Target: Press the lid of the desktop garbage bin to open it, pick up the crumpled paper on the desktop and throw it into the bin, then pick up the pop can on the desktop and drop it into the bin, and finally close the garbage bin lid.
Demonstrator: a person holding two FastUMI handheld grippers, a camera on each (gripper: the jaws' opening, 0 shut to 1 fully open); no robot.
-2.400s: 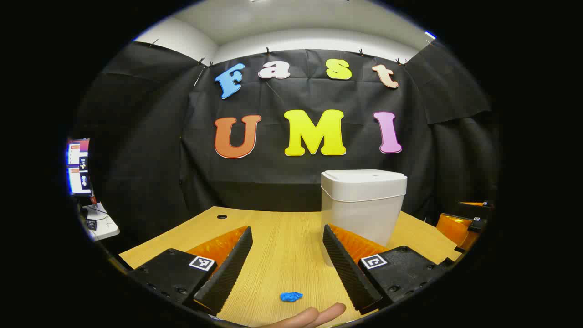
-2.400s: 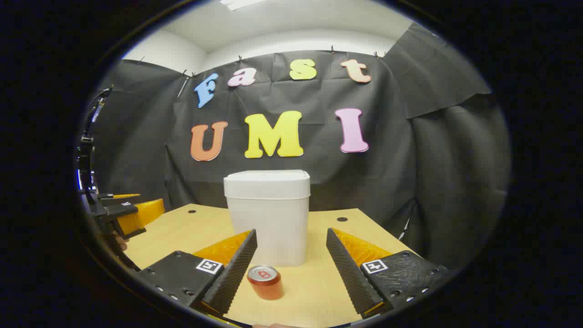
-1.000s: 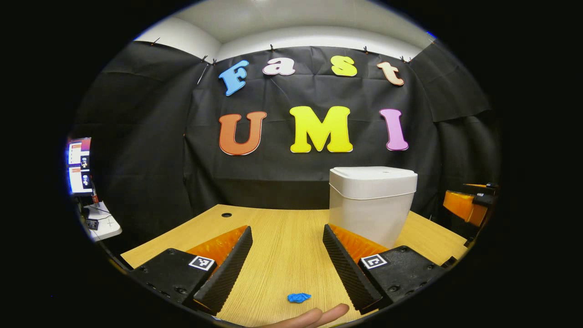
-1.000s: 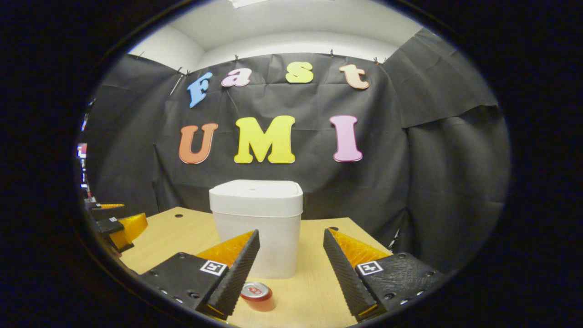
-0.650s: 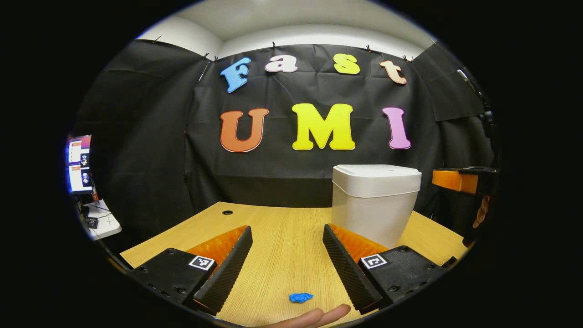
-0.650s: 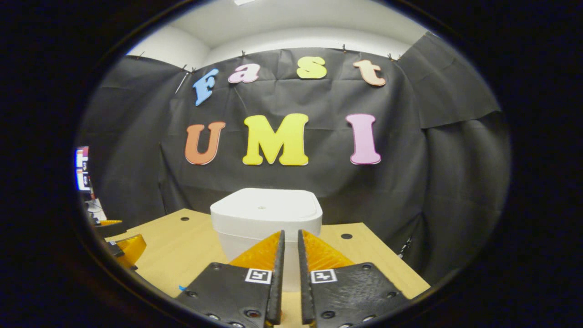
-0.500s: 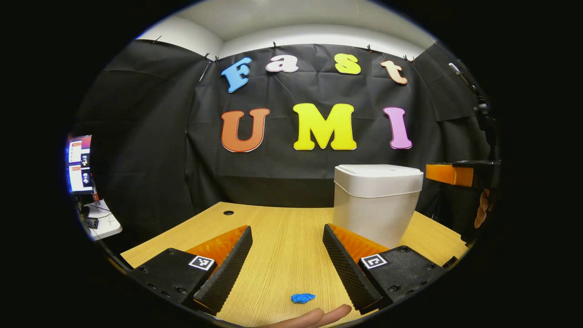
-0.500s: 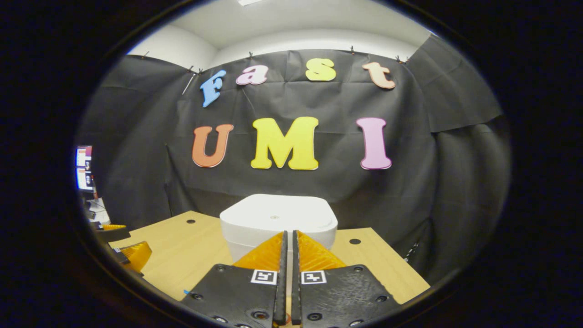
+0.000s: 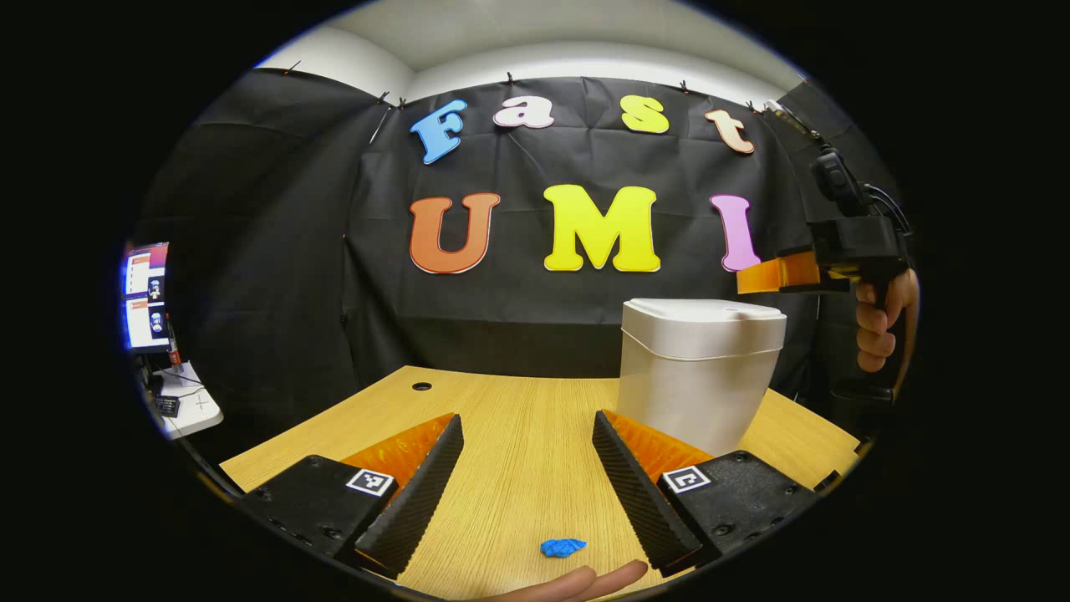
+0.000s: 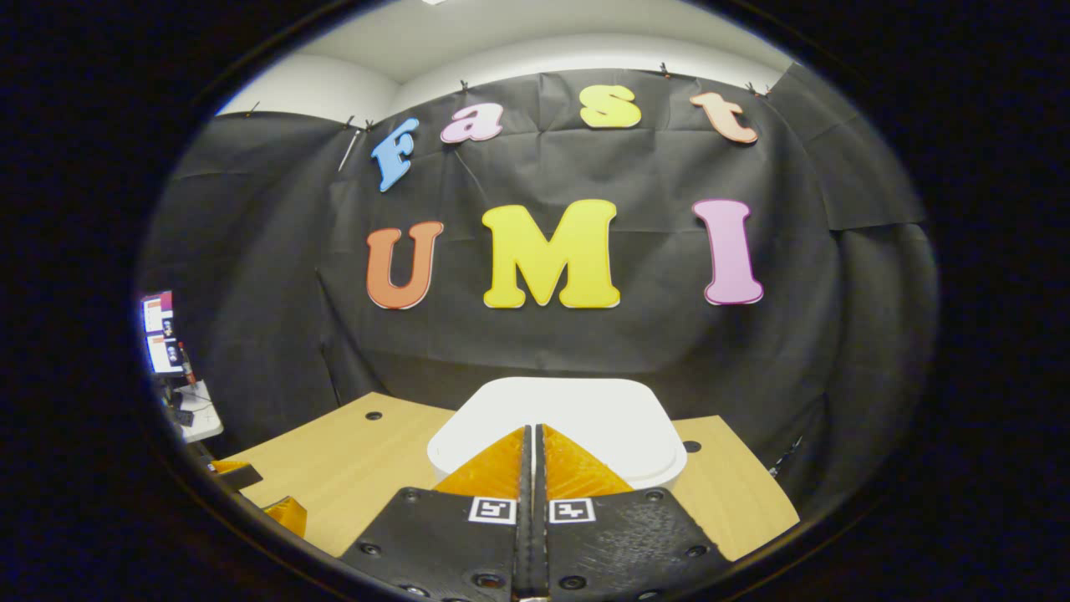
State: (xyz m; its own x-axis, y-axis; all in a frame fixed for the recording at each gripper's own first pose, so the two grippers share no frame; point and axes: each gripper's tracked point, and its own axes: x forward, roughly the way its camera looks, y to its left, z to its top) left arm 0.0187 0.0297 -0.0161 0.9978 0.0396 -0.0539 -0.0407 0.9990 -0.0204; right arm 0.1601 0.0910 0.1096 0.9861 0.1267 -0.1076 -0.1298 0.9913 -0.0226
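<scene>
Right gripper view: right gripper [image 10: 532,435], fingers now pressed together, is rising over the still-closed bin lid [image 10: 577,414] at lower centre; lid press looks imminent; left gripper [image 9: 527,435] is idling spread.

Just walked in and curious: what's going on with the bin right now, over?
Right gripper shut, empty, poised above bin lid. Left gripper open, low over desk. Bin closed; blue crumpled paper waiting. Nothing in the way.
</scene>
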